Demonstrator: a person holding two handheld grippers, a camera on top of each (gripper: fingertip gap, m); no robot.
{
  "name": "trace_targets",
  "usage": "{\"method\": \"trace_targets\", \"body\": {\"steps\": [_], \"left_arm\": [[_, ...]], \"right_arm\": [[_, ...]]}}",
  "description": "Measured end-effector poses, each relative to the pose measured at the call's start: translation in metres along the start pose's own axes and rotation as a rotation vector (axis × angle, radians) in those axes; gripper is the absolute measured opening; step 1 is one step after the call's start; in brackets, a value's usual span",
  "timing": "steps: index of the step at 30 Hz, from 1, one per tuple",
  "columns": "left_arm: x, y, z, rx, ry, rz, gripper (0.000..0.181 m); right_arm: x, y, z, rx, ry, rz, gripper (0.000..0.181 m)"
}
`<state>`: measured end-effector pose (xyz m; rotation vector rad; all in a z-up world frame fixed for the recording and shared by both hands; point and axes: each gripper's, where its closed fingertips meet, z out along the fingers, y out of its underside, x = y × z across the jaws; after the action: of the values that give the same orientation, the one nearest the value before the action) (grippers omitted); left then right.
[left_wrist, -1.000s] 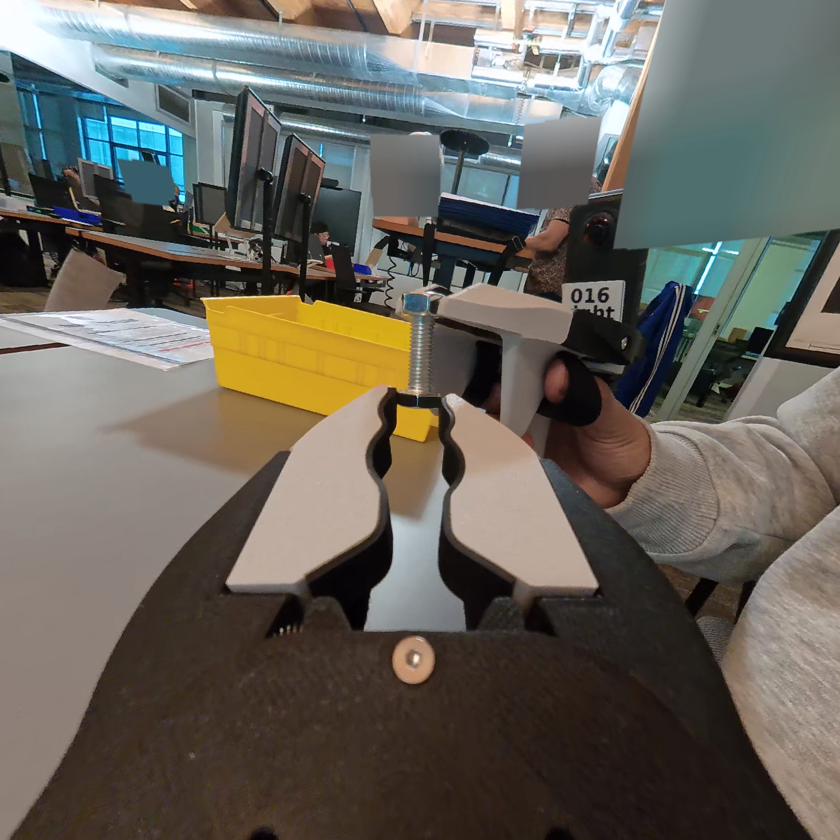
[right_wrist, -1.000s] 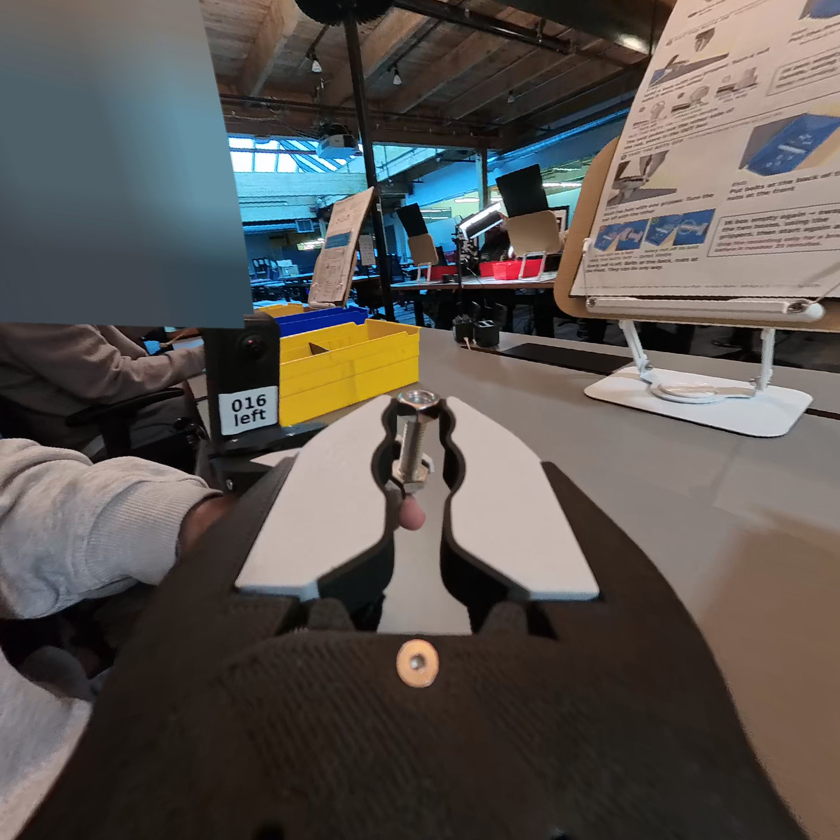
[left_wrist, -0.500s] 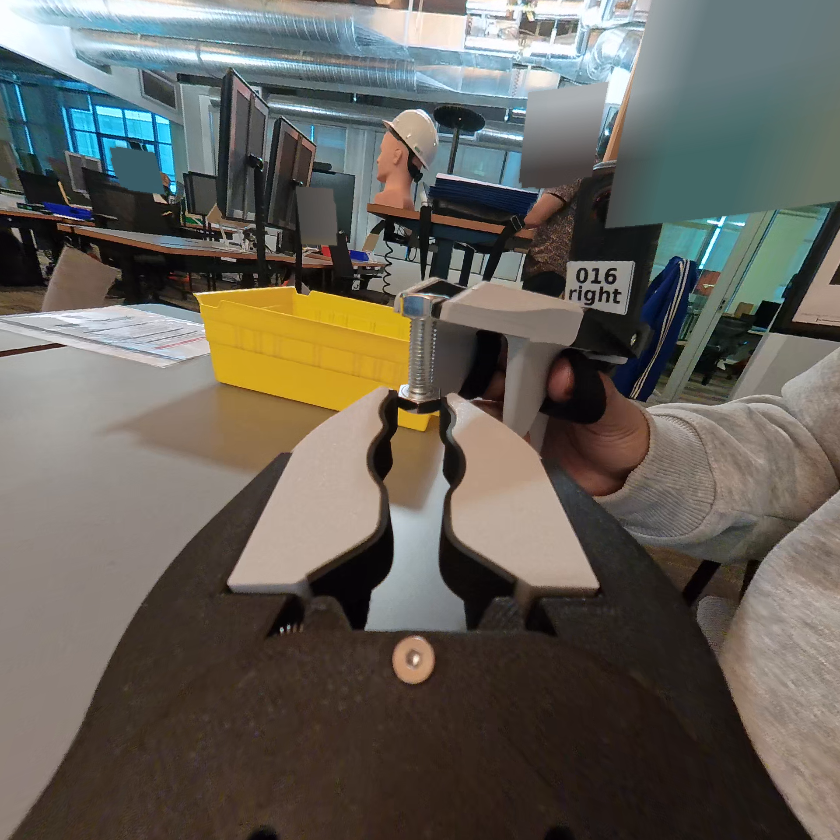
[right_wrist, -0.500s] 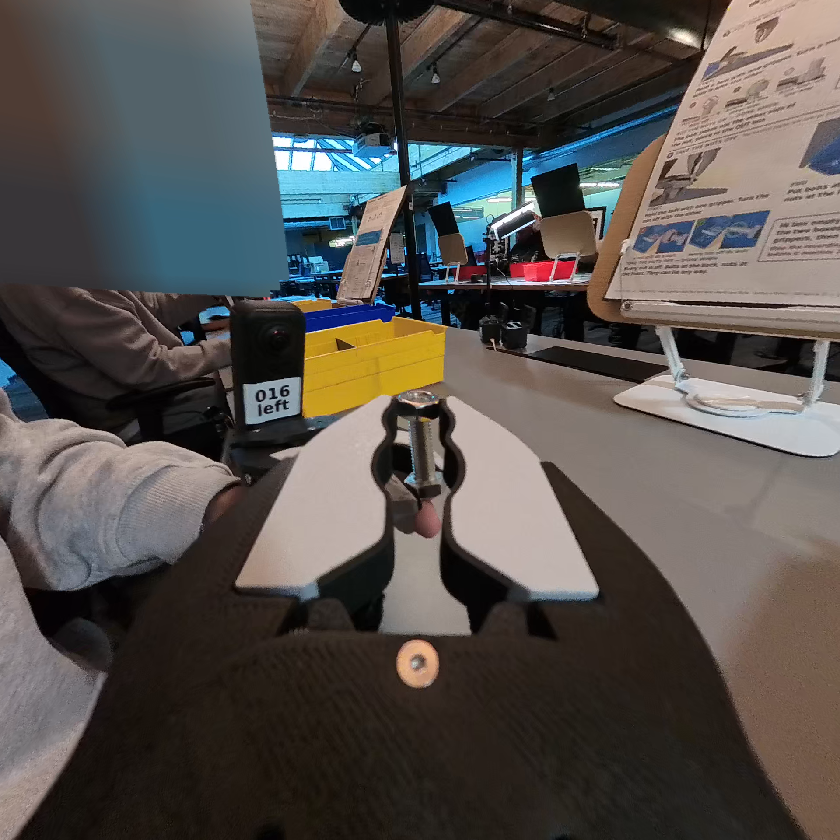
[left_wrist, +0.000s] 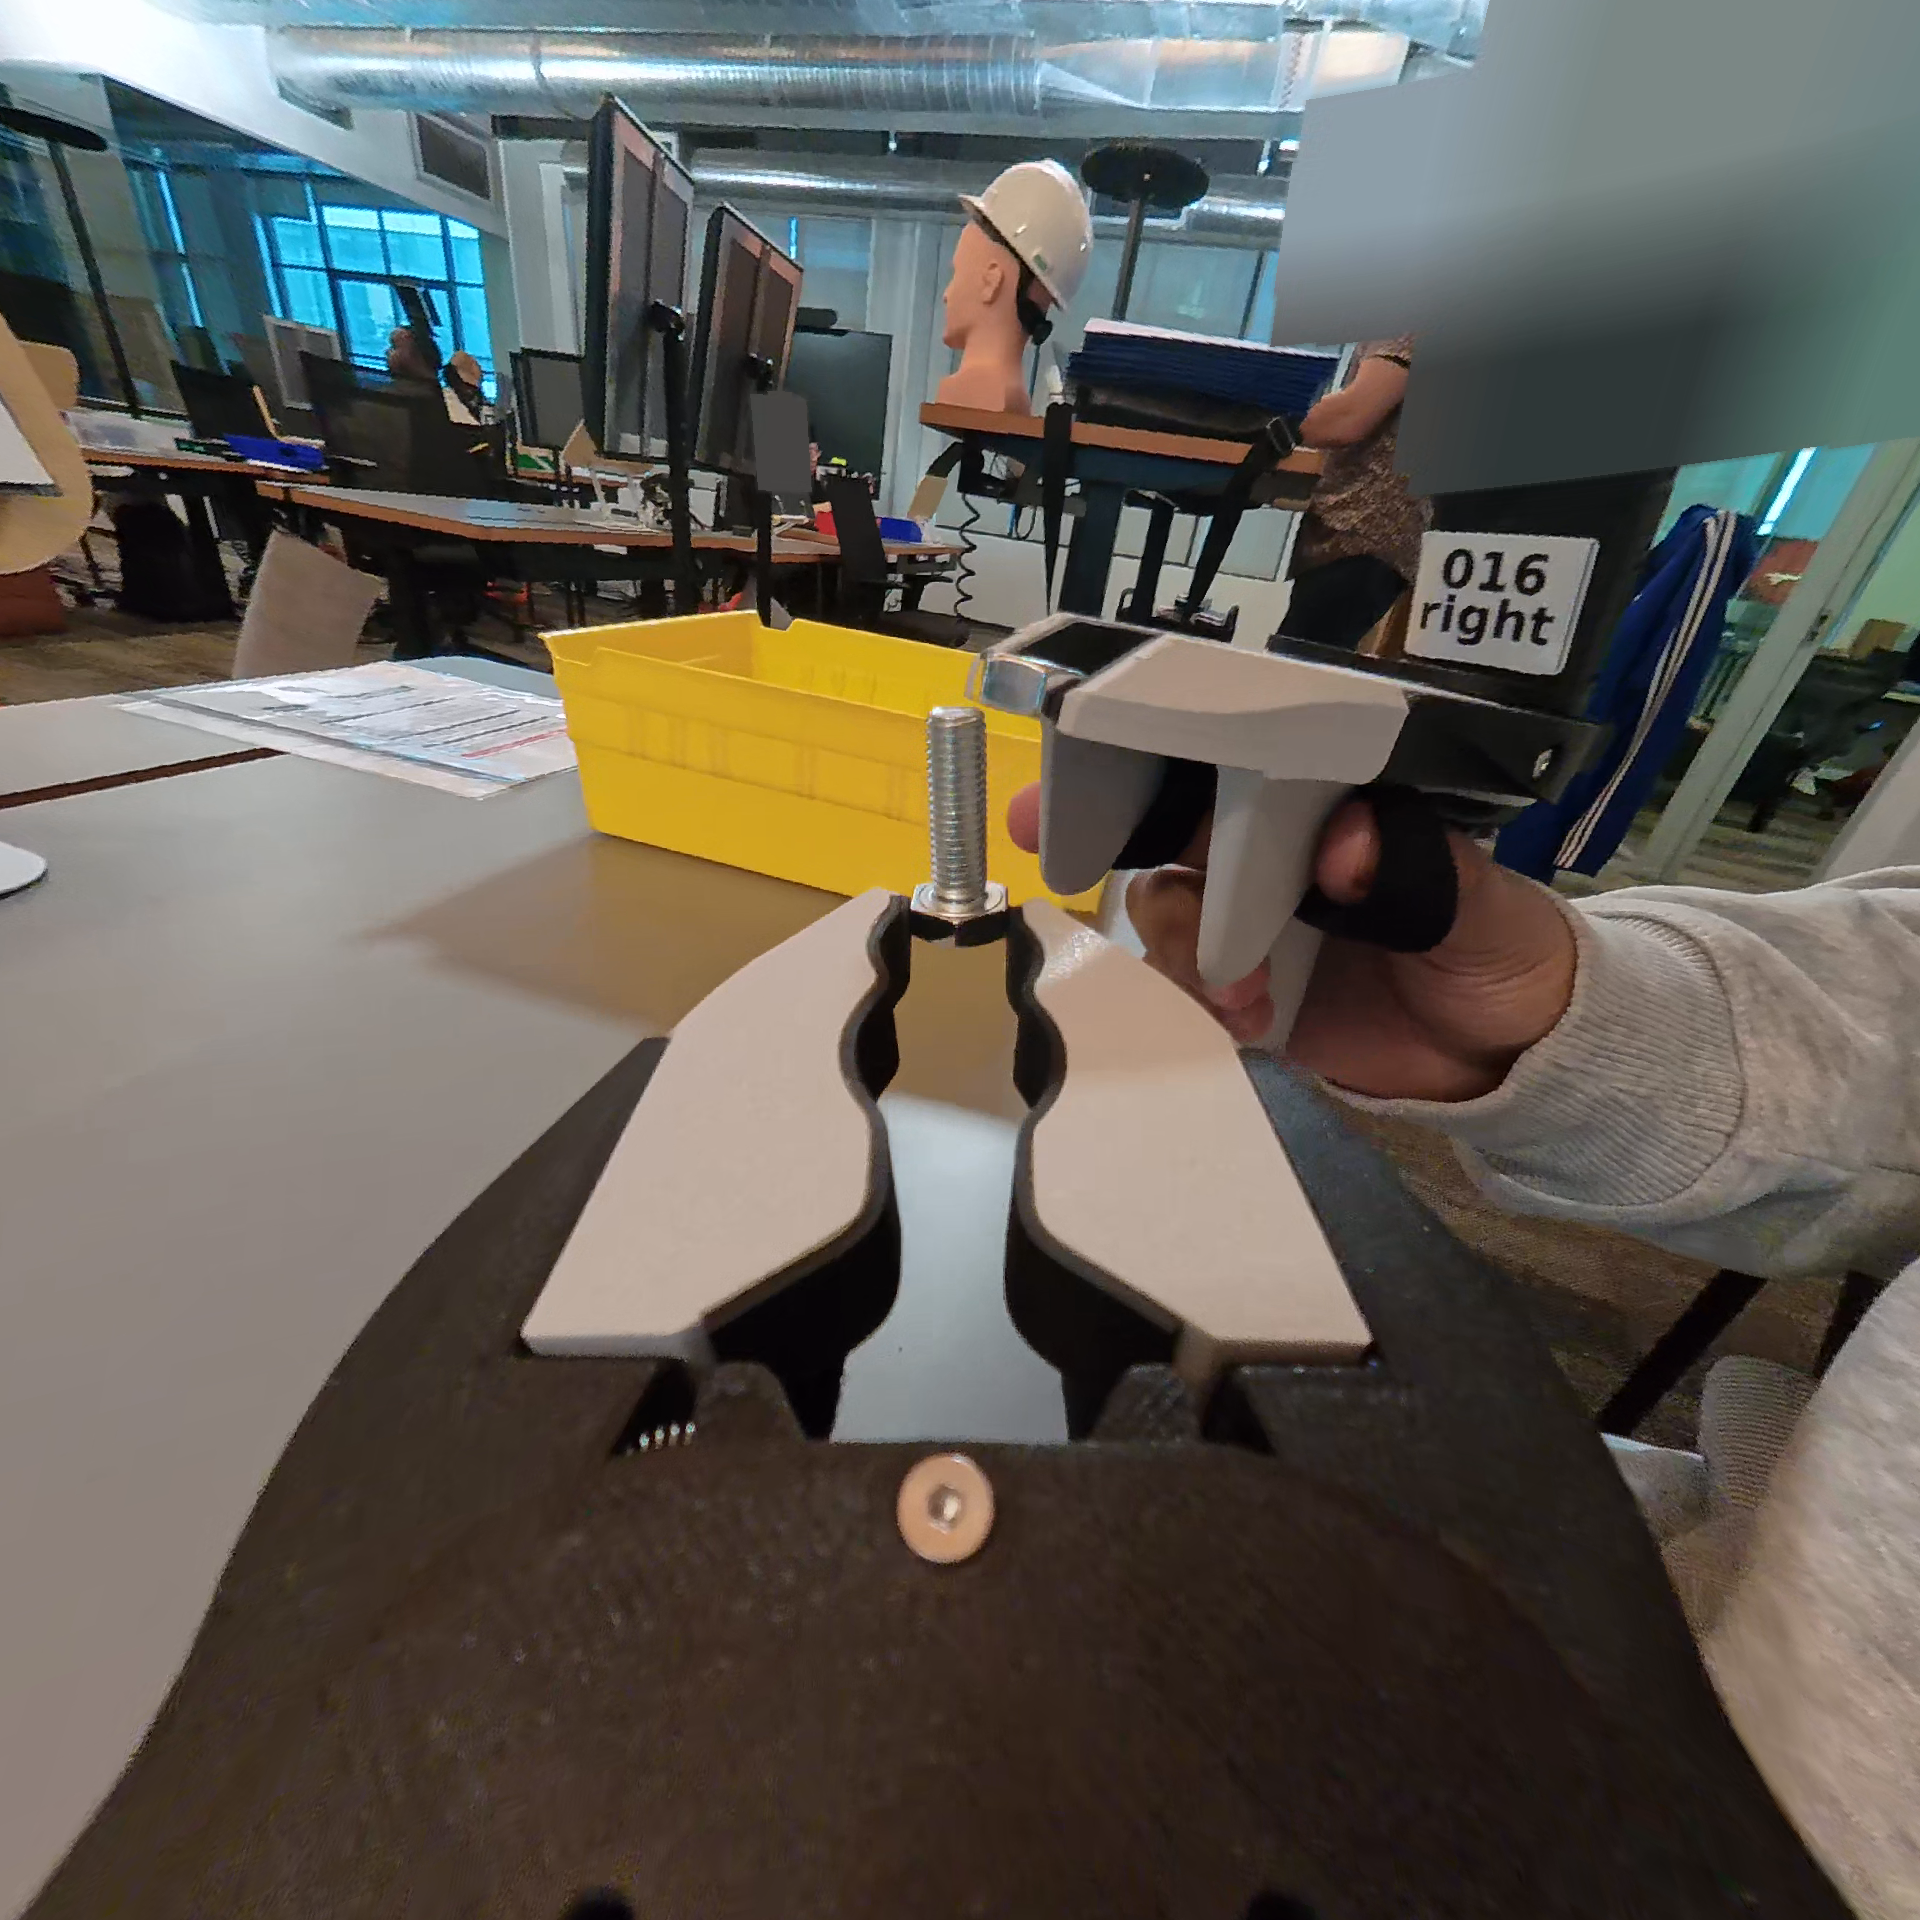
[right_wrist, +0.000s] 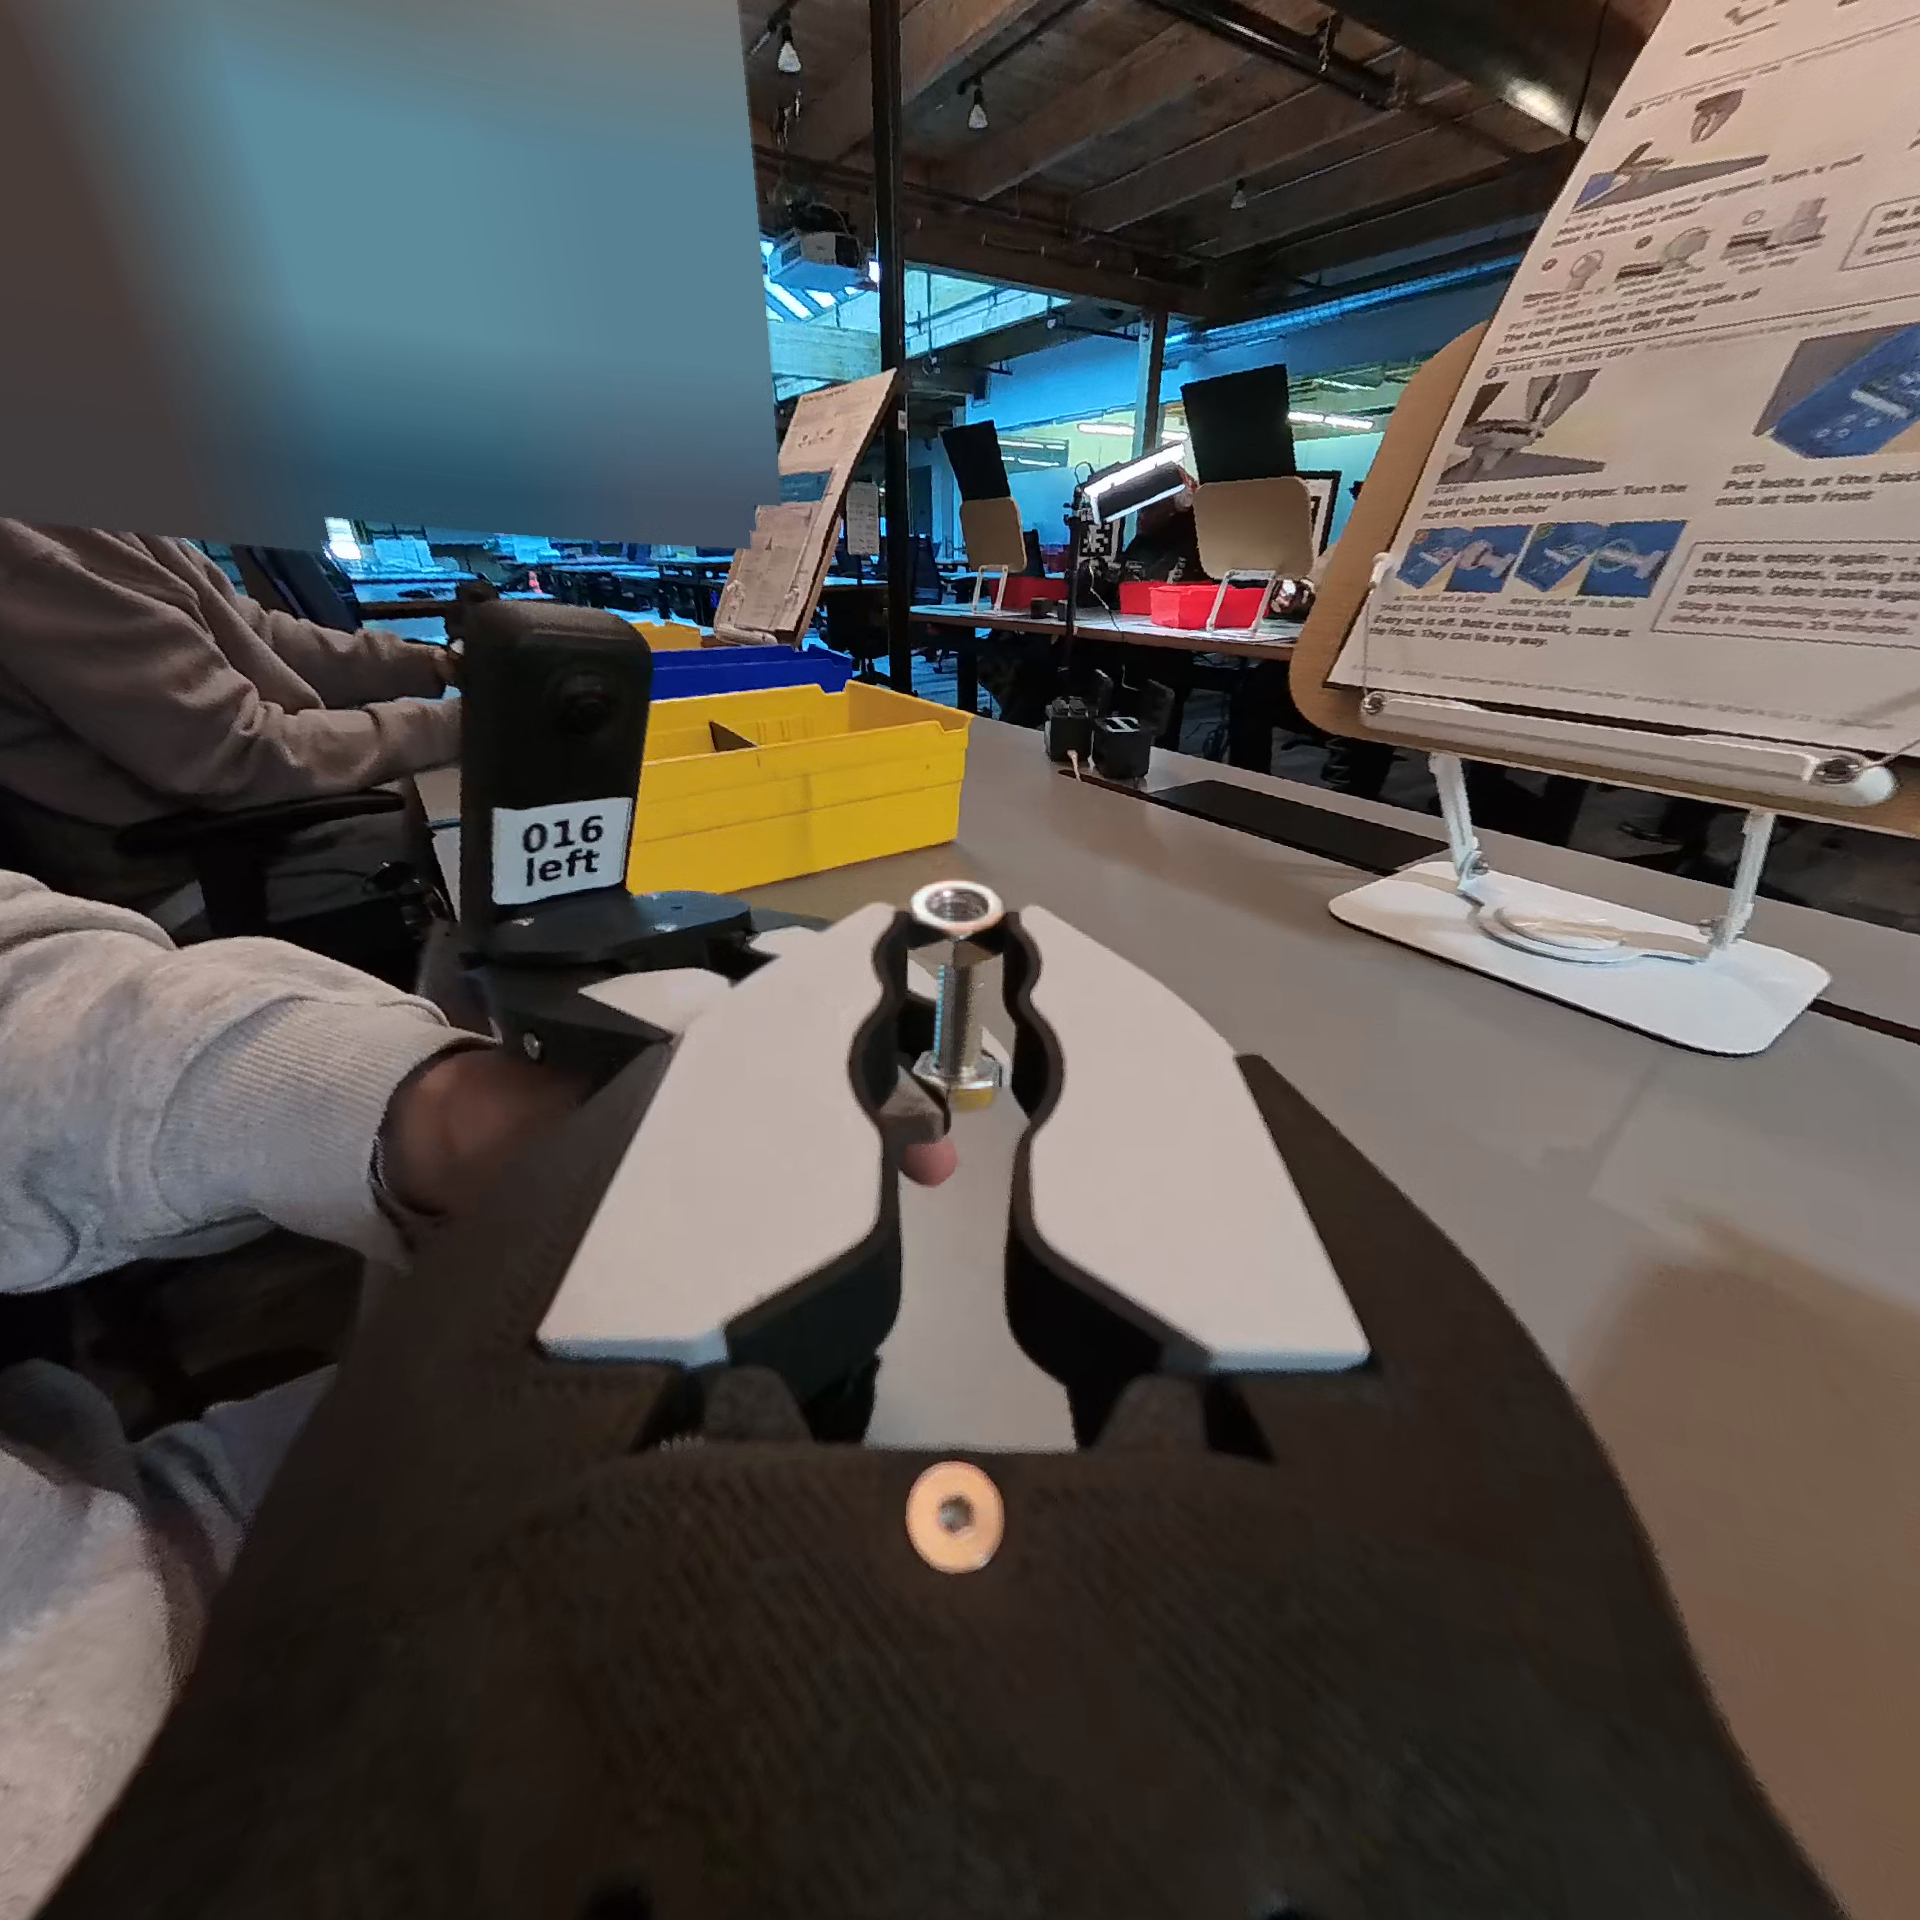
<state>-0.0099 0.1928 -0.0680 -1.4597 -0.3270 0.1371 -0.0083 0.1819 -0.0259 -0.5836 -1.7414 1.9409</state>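
My left gripper (left_wrist: 954, 925) is shut on the hex head of a silver bolt (left_wrist: 956, 810), whose bare threaded shaft stands upright. My right gripper (right_wrist: 956, 930) is shut on a silver nut (right_wrist: 956, 914). In the left wrist view the nut (left_wrist: 1013, 684) sits in the right gripper's tips, just above and to the right of the bolt's tip, apart from it. In the right wrist view the bolt (right_wrist: 958, 1013) shows below the nut, between my fingers. Both grippers hover above the grey table (left_wrist: 260, 1018).
A yellow bin (left_wrist: 769, 748) stands on the table behind the grippers; it also shows in the right wrist view (right_wrist: 800, 800) with a blue bin (right_wrist: 748, 665) behind it. A paper sheet (left_wrist: 364, 717) lies far left. A document stand (right_wrist: 1579, 956) stands at right. Left tips to right tips: about 4 cm.
The nut, at the bolt's upper end a second ago, has come off the thread. My right gripper has lifted it up and to the right, leaving the shaft bare.
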Motion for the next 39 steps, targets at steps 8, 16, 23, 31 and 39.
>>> {"method": "trace_targets", "body": {"steps": [8, 16, 23, 31, 39], "left_arm": [[-0.004, 0.012, 0.002, -0.094, -0.067, 0.147, 0.018], [-0.006, 0.012, 0.002, -0.082, -0.068, 0.119, 0.018], [-0.003, 0.015, 0.004, -0.100, -0.059, 0.140, 0.018], [-0.003, 0.016, 0.004, -0.102, -0.061, 0.133, 0.018], [-0.003, 0.016, 0.004, -0.105, -0.060, 0.138, 0.018]], "right_arm": [[0.005, 0.005, 0.000, -0.029, 0.018, -0.002, 0.017], [0.009, 0.011, -0.001, -0.059, 0.018, 0.020, 0.017], [0.008, 0.015, 0.000, -0.080, 0.016, 0.011, 0.017], [0.009, 0.016, 0.000, -0.089, 0.016, 0.012, 0.017], [0.007, 0.018, 0.000, -0.105, 0.015, -0.008, 0.017]]}}
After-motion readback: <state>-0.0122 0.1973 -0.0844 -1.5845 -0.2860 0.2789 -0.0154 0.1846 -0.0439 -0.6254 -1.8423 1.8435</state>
